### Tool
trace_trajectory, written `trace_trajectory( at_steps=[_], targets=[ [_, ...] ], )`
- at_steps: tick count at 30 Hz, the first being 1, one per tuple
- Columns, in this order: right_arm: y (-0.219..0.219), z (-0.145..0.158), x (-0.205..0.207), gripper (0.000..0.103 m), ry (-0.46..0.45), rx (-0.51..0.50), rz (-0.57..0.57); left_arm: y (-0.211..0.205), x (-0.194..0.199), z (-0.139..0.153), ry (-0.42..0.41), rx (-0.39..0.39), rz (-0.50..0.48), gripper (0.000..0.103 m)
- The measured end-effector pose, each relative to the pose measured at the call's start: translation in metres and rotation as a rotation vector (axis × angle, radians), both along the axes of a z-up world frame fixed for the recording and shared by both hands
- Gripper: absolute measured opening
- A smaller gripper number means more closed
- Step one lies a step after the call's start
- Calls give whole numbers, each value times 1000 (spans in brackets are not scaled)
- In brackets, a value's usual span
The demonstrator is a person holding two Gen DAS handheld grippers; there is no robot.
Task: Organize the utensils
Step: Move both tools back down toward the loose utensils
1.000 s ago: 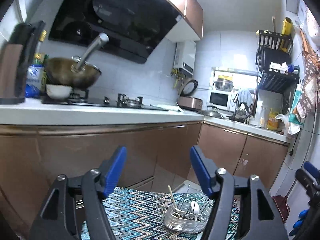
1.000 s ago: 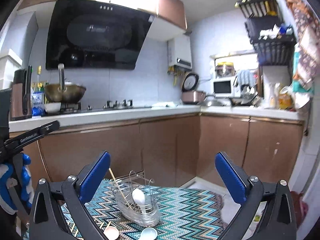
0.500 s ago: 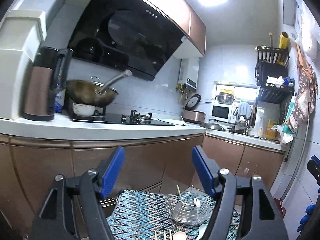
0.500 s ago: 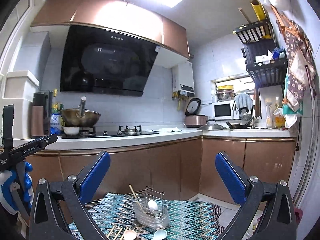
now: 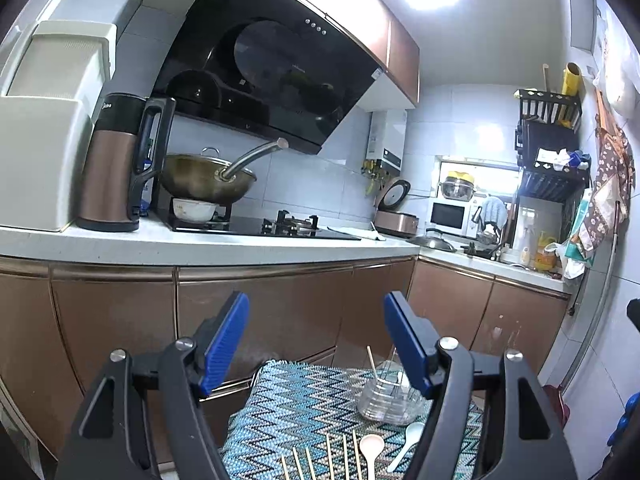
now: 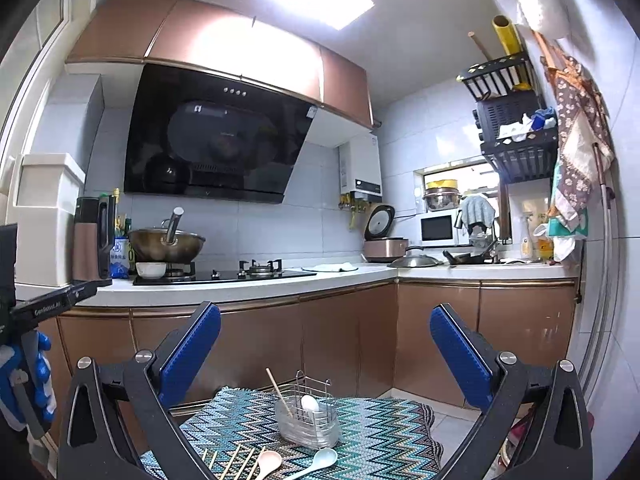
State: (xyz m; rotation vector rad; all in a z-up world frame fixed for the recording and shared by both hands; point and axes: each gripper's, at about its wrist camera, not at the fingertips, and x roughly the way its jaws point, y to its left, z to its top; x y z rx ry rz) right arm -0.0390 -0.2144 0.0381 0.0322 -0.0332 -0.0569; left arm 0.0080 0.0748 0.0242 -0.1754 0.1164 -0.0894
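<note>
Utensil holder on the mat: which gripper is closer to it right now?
Probably the left, by a small margin. The left gripper hangs above and left of the utensil holder. The right gripper is raised with the holder low between its open fingers, slightly farther.

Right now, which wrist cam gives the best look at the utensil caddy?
Right wrist view: the utensil caddy sits unobstructed between the open fingers, with its wire frame, a white spoon and a chopstick inside visible. In the left wrist view the caddy is partly hidden behind the gripper's right finger.
</note>
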Motion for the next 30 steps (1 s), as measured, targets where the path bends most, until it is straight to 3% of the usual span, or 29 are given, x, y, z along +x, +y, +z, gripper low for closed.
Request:
trace_trajectory(
  at_steps=[9, 21, 25, 30],
  targets=[
    [-16, -18, 6, 103, 46, 38, -28, -1, 11, -21, 67, 19, -20, 69],
    [-29, -54, 48, 103, 175, 68, -3, -9, 63, -68, 256, 8, -69, 69],
    [-37, -70, 66, 101, 230, 89, 21, -22, 87, -91, 351, 17, -125, 68],
    [-48, -98, 96, 86, 323, 142, 79, -42, 125, -133, 521, 4, -218, 68]
  ],
)
